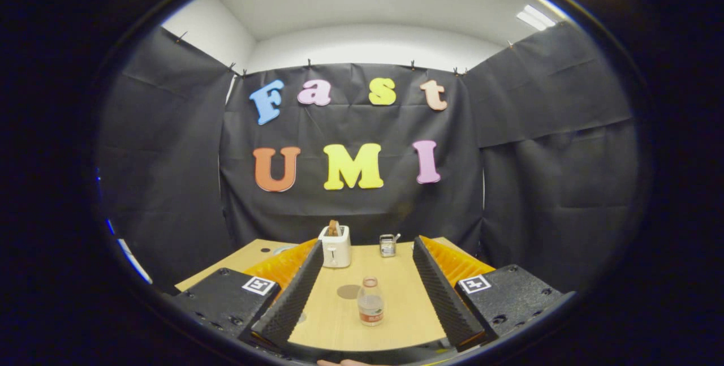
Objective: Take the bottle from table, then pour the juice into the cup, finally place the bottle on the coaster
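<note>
The tongs (367, 289) are held spread wide, nothing pinched, with the fingers (291, 292) angled out to either side over the desk (401, 309). Between them, nearer the wrist end than the tips, the bottle (370, 302) is seen standing upright on the bare wood, touched by neither finger. It is a small clear bottle, narrow at the neck, and how much juice is inside cannot be told from here.

The first hazard lies right there: if the tongs are closed off-centre, one finger is likely to reach the bottle before the other, and a light bottle on smooth wood could be pushed sideways or tipped. A grip taken too high, at the neck, could let it swing or slip once lifted.

Just behind the bottle and a little to its left, a round brown disc is seen lying flat on the desk, taken here to be the coaster (349, 291). It sits close, so it could be nudged by the bottle during the lift, and a landing on its edge later would leave the bottle tilted.

Further back, a white toaster (335, 246) with something poking out of its slot stands beside the tip of the left finger, where it could be clipped on a wide swing. To its right, well apart, a small metallic cup (388, 245) is made out, with something sticking up from it. Its mouth looks narrow, so a rushed tilt could send juice onto the desk, and whatever stands inside may get in the way of the pour.
</note>
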